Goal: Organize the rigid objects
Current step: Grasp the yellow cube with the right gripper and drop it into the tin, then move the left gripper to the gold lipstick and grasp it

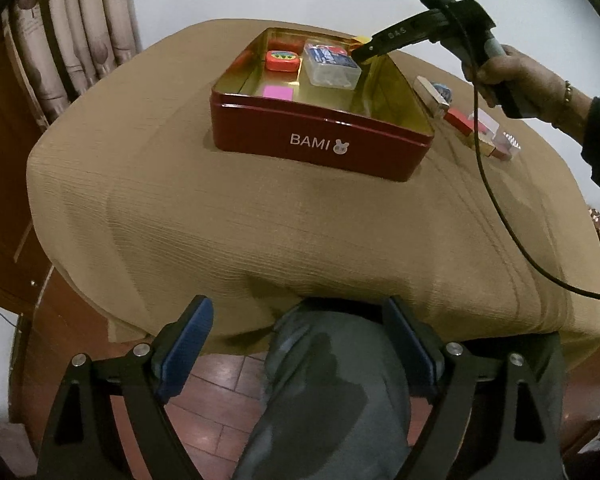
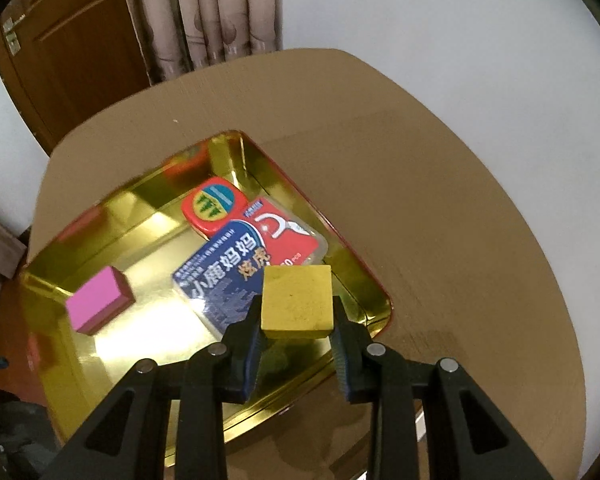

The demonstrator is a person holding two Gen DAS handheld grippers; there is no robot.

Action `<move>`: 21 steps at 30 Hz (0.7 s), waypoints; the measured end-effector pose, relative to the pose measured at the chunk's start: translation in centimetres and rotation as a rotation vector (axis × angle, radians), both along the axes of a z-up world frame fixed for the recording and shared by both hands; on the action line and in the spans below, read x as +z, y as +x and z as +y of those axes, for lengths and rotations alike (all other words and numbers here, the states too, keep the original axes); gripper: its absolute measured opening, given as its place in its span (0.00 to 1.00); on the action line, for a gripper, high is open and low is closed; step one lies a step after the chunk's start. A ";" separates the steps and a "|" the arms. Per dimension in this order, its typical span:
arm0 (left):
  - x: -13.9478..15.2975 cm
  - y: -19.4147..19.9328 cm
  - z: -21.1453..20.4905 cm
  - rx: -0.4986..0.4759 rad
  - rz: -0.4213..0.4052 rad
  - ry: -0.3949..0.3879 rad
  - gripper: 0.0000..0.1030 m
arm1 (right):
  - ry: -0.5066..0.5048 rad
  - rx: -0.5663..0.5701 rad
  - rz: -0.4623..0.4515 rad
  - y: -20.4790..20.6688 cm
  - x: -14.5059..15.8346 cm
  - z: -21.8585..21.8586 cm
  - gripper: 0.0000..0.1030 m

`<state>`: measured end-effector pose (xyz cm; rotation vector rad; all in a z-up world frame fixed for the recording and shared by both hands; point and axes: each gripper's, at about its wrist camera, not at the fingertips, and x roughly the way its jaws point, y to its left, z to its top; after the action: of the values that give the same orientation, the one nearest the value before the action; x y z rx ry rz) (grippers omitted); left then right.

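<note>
My left gripper (image 1: 300,344) hung near the front edge of the table (image 1: 180,220), its jaws spread wide with nothing between them; through the gap I saw only my own knee (image 1: 332,380) and the wooden floor below. It was well apart from the red tin (image 1: 320,136), which sat farther back on the tan cloth with "BAMI" printed on its front wall.

Inside the tin, going from left to right in my right wrist view, a pink block (image 2: 100,304) lay flat near the left wall, apart from the rest. A red rounded case (image 2: 214,206) sat toward the far corner, and a clear plastic box (image 2: 236,268) with a blue and red label lay just beside it, the two touching or nearly so.

My right gripper (image 2: 298,320) was over the right part of the tin, tilted downward, jaws drawn in and clamped on a yellow block (image 2: 298,302) from both sides. The block was above the tin's gold floor, close to its right wall, partly in front of the clear box; whether it touched the bottom I could not tell.

To the right of the tin, on the cloth, several small boxes (image 1: 472,120) waited in a loose group, some red, one silver; I could not make out more.
</note>
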<state>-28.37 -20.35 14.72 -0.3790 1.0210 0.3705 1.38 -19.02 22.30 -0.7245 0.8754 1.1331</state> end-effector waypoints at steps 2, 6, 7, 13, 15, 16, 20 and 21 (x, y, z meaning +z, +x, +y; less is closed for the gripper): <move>-0.2 0.1 -0.1 -0.006 0.013 -0.002 0.81 | 0.010 -0.018 0.001 0.4 -0.2 0.1 0.30; -0.3 0.3 -0.3 -0.015 0.026 -0.002 0.81 | 0.019 -0.055 0.014 1.2 -0.3 -0.2 0.31; -0.4 0.4 -0.4 -0.014 0.028 0.001 0.81 | 0.027 -0.064 0.017 1.3 -0.2 -0.4 0.32; -0.3 0.3 -0.5 -0.004 0.027 0.026 0.82 | 0.209 -0.151 0.004 0.3 3.5 -4.2 0.33; -0.2 0.3 -0.7 -0.005 0.027 0.032 0.82 | 0.291 -0.198 -0.037 -1.1 5.0 -7.7 0.36; 0.0 0.2 -0.9 -0.008 0.019 0.033 0.82 | 0.326 -0.235 -0.074 -2.0 5.5 -10.0 0.37; 0.7 0.4 -2.3 -0.043 0.002 0.062 0.82 | 0.388 -0.441 -0.255 -4.9 5.3 -20.5 0.54; 0.9 0.5 -2.7 -0.054 0.000 0.067 0.82 | 0.384 -0.501 -0.281 -5.2 4.7 -23.0 0.58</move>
<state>-27.83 -23.05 15.60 -0.2906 1.0145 0.3549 -3.80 -41.99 26.98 -0.3077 0.5343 0.6976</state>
